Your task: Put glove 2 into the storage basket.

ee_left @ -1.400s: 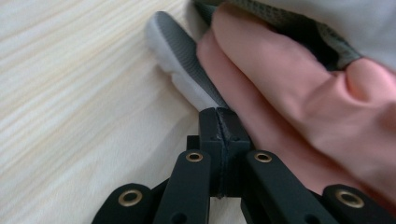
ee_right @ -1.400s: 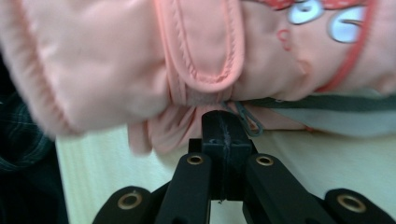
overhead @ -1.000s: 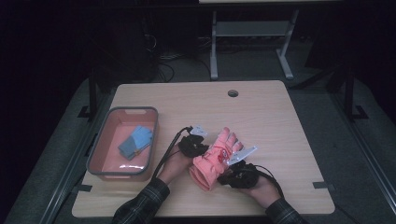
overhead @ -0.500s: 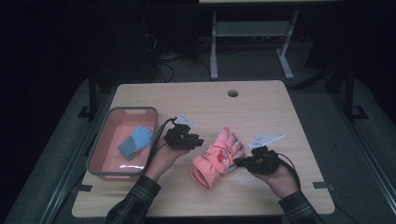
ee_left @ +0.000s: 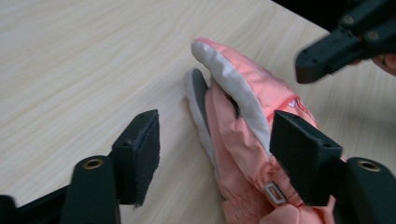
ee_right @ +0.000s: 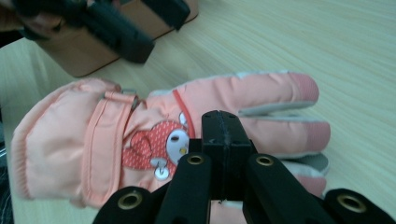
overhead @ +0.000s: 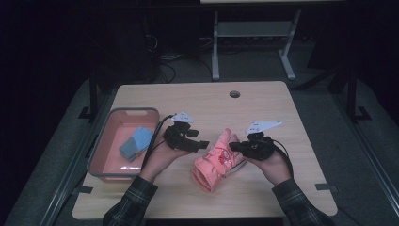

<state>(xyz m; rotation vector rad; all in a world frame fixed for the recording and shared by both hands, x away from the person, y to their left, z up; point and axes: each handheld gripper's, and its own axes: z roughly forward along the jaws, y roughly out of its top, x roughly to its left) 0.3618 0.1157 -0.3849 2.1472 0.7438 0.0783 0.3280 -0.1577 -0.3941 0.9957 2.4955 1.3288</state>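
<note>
Pink glove (overhead: 217,160) lies flat near the table's (overhead: 263,108) front edge, between both grippers. Left gripper (overhead: 201,144), jaws spread, hovers beside its thumb side; right gripper (overhead: 234,146), jaws pressed together, sits over the fingers. Bare tabletop stretches beyond; a bin (overhead: 101,147) flanks the left.

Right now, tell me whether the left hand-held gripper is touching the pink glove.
Apart. The left gripper view shows the left hand-held gripper open, its pads hovering either side of the pink glove with table visible between.
</note>
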